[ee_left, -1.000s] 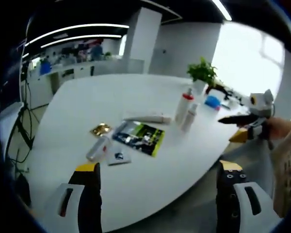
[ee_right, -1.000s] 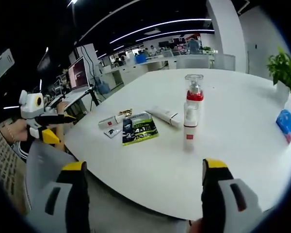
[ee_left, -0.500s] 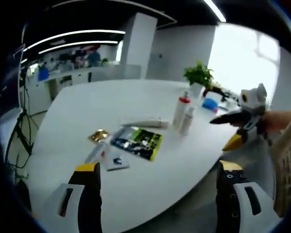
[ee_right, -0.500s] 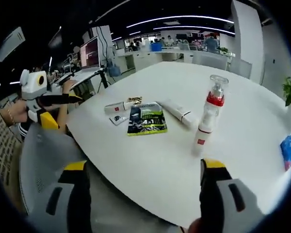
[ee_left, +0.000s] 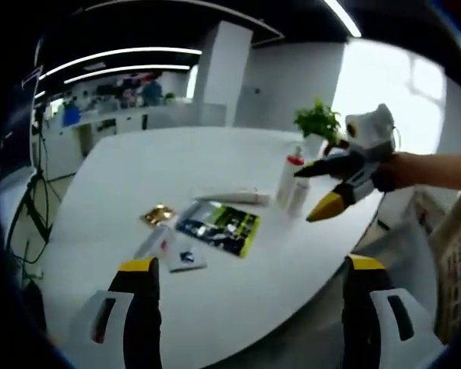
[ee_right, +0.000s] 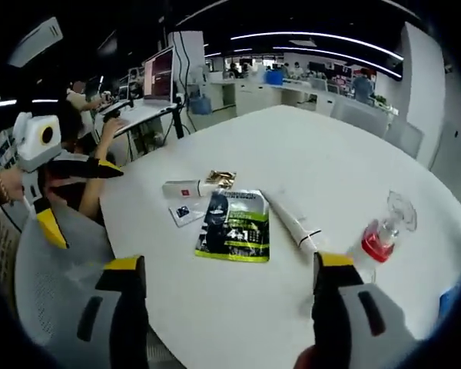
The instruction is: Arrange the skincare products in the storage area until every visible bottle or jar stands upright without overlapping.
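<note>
On the white table (ee_left: 138,177) | right gripper (ee_left: 320,190) wide open, closing in on red-capped pump bottle (ee_left: 288,175) standing upright | left gripper (ee_left: 250,269) open too, holding nothing | tubes (ee_right: 292,224) and green sachet (ee_right: 234,227) lying flat | next: probably grab a tube, stand it up

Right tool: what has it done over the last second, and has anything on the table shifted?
The right tool has swung in over the table toward the red-collared pump bottle, jaws open, nothing gripped. The left tool stays back at the edge, open. The green packet, white tube and sachets lie as before.
</note>
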Demonstrator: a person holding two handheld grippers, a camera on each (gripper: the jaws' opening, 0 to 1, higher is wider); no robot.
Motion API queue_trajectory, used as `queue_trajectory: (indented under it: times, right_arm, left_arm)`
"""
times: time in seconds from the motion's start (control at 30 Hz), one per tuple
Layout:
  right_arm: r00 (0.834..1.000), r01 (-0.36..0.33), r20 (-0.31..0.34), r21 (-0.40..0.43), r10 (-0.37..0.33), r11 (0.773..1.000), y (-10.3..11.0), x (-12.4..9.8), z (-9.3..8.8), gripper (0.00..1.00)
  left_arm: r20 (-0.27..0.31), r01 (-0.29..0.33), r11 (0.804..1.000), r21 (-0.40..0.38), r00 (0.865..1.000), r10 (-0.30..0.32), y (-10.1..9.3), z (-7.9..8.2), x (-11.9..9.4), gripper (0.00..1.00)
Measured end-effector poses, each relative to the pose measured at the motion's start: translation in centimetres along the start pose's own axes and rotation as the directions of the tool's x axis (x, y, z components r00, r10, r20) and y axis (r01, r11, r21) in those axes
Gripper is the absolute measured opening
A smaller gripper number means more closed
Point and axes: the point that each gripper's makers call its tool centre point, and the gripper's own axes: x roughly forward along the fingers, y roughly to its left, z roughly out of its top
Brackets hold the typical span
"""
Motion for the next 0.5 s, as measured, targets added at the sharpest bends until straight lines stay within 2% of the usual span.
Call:
queue_trajectory:
  times: [0.3, 0.5]
  right_arm:
    - [0.998, 0.005, -0.056, -0.067, -0.009, 0.998, -3.5, 4.4, 2.5, 0.86]
    - [0.997, 0.013, -0.081, -0.068, -0.019, 0.998, -5.6, 7.1, 3.6, 0.8]
  left_arm:
    - [-0.014, 0.012, 1.0, -0.016, 1.0, -0.012, 0.0, -0.2, 0.1, 0.97]
    - [-0.037, 0.021, 1.0, -0.001, 0.999, -0.021, -0.2, -0.7, 0.2, 0.97]
